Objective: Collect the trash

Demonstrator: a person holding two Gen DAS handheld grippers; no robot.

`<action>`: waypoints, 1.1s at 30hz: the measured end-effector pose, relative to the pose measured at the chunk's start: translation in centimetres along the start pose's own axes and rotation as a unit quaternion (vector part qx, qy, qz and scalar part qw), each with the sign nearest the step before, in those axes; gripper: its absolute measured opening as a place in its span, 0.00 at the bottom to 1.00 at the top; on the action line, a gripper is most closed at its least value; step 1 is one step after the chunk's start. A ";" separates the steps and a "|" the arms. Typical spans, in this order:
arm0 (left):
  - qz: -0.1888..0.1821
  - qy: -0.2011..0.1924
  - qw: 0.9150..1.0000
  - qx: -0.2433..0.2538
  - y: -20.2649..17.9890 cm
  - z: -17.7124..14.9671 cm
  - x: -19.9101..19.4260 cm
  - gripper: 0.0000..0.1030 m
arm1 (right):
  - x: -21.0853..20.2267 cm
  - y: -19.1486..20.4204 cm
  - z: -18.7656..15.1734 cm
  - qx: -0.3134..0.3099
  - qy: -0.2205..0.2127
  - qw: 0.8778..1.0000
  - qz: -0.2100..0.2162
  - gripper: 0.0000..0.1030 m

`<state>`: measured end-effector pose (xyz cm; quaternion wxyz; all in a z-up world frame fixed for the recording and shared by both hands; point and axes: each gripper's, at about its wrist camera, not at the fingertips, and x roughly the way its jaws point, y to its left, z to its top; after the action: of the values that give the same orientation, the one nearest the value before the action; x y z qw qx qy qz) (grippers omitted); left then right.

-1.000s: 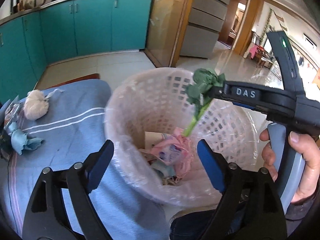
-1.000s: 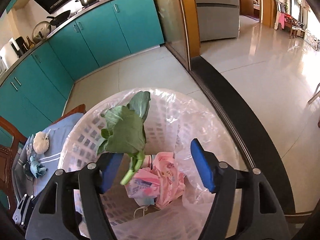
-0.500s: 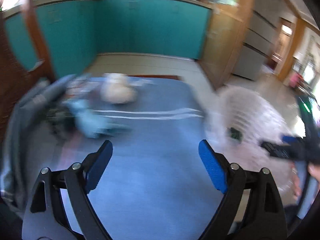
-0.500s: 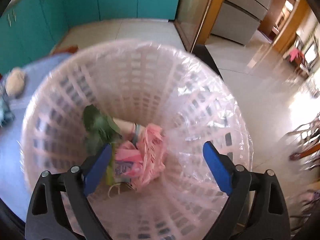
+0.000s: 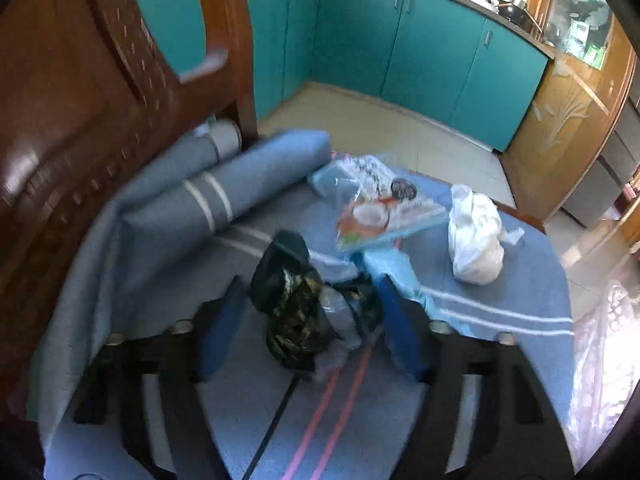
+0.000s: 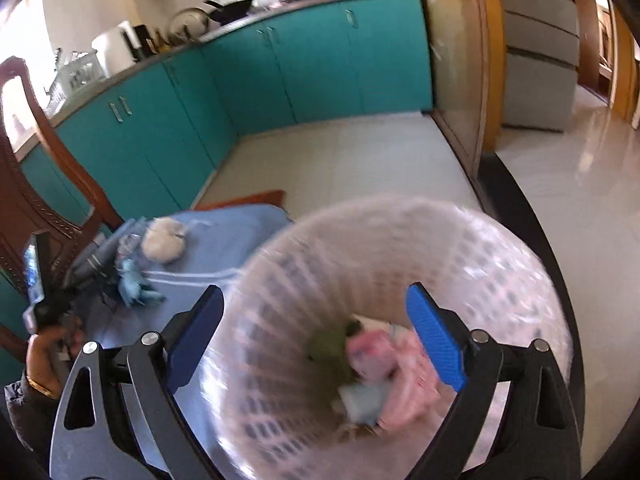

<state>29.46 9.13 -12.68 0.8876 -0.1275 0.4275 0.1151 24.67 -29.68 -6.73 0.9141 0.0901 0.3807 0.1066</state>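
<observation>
My left gripper (image 5: pixel 308 328) hovers low over the blue tablecloth (image 5: pixel 500 288), its jaws closing around a crumpled black wrapper (image 5: pixel 292 304). The wrapper lies between the blue pads; the left pad (image 5: pixel 218 332) still stands clear of it. Past it lie a colourful snack packet (image 5: pixel 380 212), a crumpled light-blue scrap (image 5: pixel 400 268) and a knotted white bag (image 5: pixel 476 236). My right gripper (image 6: pixel 316 340) stands open and empty over the plastic-lined basket (image 6: pixel 500 248). In the basket rest a green leaf (image 6: pixel 328 344) and pink packaging (image 6: pixel 380 360).
A carved wooden chair back (image 5: pixel 80 100) rises at the left, with a rolled blue cloth (image 5: pixel 224 184) at its foot. The basket's rim (image 5: pixel 600 340) borders the table on the right. Teal cabinets (image 6: pixel 320 60) and tiled floor (image 6: pixel 340 160) lie beyond.
The left gripper swung from the basket to the table's left side, over the black wrapper, and its jaws narrowed. The right gripper let go of the green leaf, which fell into the basket.
</observation>
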 end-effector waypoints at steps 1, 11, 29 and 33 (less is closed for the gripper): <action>-0.010 -0.001 1.000 -0.003 0.3 -0.1 -0.3 0.52 | 0.4 0.7 0.3 -0.004 -0.001 1.000 0.006 0.88; -0.030 0.013 0.999 0.027 1.8 -6.0 -5.4 0.48 | 10.3 17.6 1.0 -0.189 0.051 0.979 0.064 0.88; -0.042 0.016 0.997 0.055 2.1 -9.3 -9.0 0.51 | 12.0 18.9 -3.9 -0.227 0.177 0.953 0.100 0.26; -0.046 0.015 0.997 0.059 1.6 -9.7 -9.5 0.51 | 8.7 15.6 -5.9 -0.217 0.193 0.950 0.112 0.26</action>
<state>16.10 6.59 -11.18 0.8915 -0.0956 0.4403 0.0467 24.49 -11.88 -12.92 0.8029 -0.0904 0.5049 0.3038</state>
